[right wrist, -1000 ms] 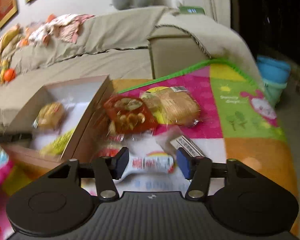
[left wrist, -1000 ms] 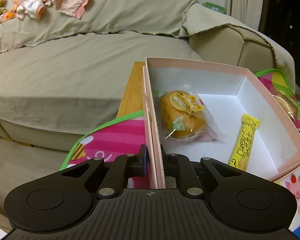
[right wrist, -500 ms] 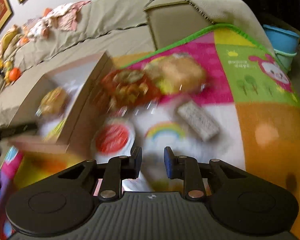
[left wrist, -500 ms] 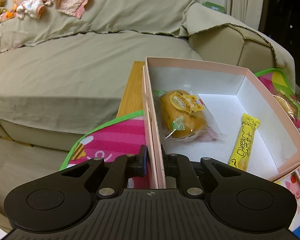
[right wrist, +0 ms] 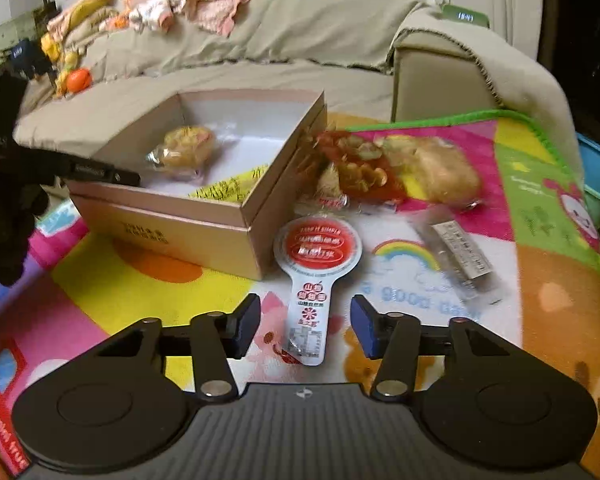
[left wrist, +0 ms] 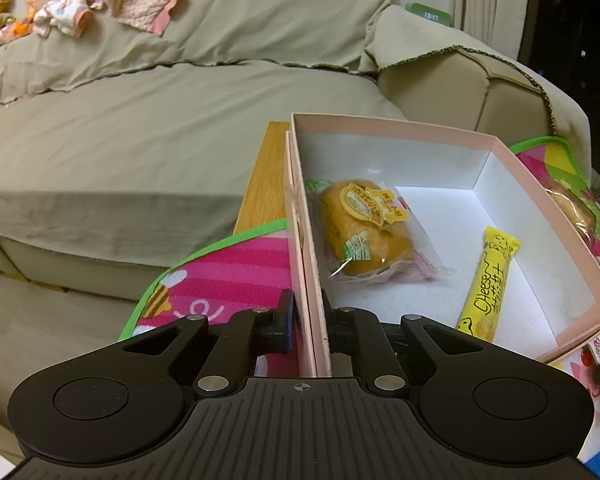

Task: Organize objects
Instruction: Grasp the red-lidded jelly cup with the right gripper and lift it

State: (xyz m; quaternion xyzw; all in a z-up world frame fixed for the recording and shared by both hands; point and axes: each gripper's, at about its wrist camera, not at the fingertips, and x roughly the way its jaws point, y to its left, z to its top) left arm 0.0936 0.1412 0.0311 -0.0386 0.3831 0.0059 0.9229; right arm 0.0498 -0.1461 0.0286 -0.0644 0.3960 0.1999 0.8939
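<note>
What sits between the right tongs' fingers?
The handle of the red-and-white paddle-shaped packet, flat on the mat; the right tongs are open, untouching. Right wrist view.

two wrist views, both angled down over the play mat (right wrist: 540, 280)

left sits right at the pink box (left wrist: 420, 132) wall; right looks from farther back; both share box and sofa (left wrist: 140, 120).
</note>
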